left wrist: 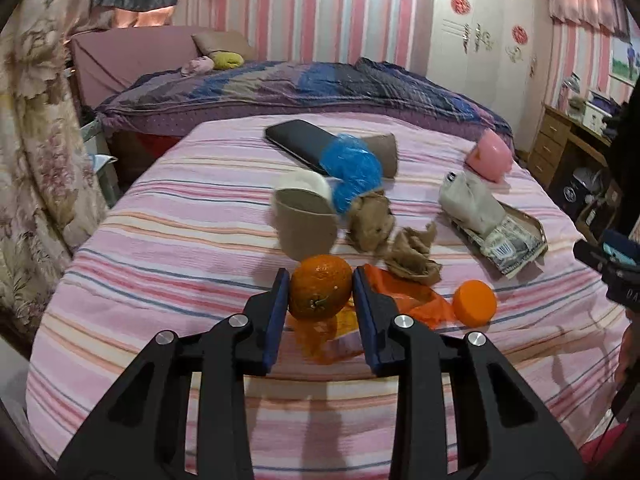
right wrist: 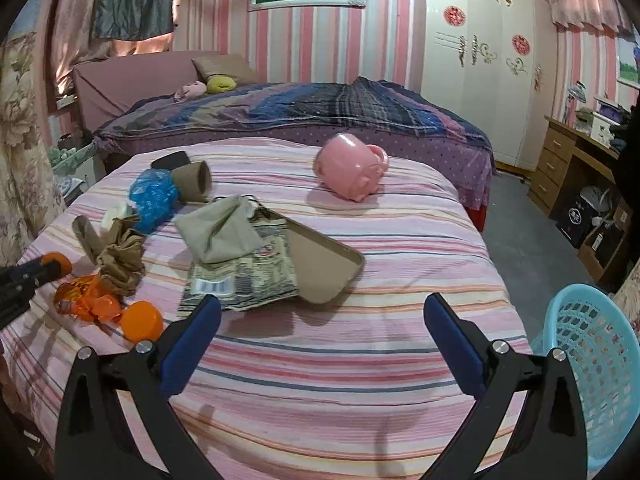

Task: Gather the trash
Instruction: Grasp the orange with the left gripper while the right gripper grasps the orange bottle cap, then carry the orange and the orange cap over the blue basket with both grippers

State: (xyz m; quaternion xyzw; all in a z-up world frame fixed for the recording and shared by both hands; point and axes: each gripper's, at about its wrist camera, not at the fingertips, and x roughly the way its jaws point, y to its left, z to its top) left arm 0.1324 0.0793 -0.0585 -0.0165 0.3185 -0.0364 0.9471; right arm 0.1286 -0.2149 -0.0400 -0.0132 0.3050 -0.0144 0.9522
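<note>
Left gripper (left wrist: pixel 320 280) fingers clamped on whole orange (left wrist: pixel 320 292), right gripper (right wrist: pixel 322 312) fingers spread wide above striped bedspread (right wrist: pixel 360 380)

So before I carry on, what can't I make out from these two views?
- Blue basket: right wrist view, cut off by the lens edge; its inside can't be seen.
- Tangerine in the left tongs: in the right wrist view the tongs hide most of it.
- Print on the wrapper: too small.

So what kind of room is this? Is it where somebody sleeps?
Most likely, yes: it looks like a bedroom. There is a big bed with a striped sheet, a rumpled quilt with a pillow behind it, and a tall white wardrobe by the wall.
</note>
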